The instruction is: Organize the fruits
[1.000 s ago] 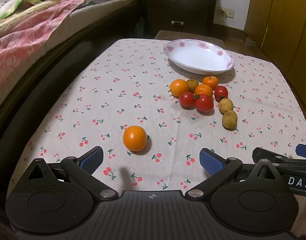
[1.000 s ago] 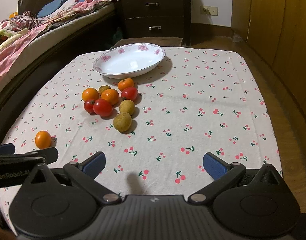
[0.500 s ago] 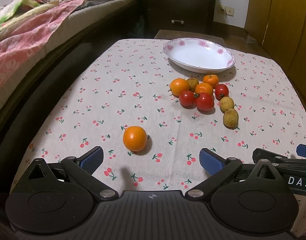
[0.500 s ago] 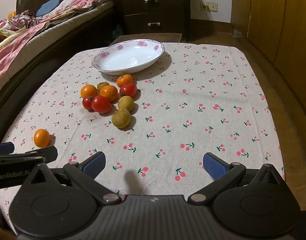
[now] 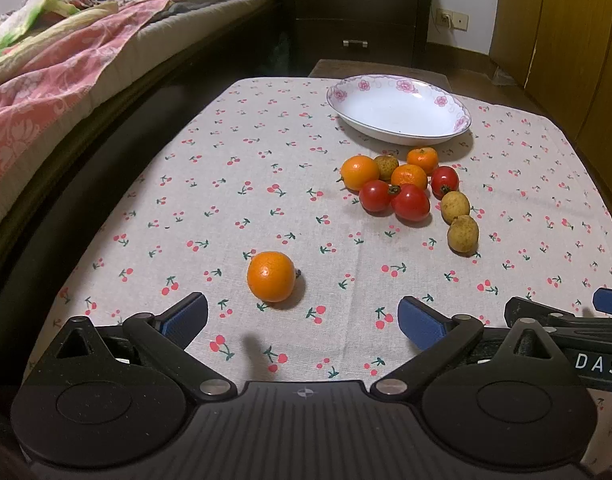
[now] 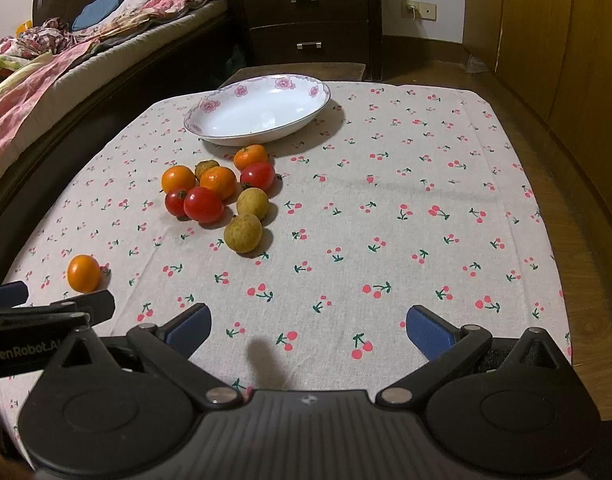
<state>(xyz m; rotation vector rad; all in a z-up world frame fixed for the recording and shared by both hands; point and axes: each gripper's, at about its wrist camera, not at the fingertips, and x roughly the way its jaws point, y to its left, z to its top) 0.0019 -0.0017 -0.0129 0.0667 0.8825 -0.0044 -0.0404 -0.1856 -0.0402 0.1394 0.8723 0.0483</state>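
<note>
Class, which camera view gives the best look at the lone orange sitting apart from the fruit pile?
The left wrist view: the lone orange lies near and large, just ahead of the open left claw. The right wrist view shows it small at the far left edge.

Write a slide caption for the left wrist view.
Open left gripper faces a lone orange; fruit cluster sits by the empty dish.
</note>
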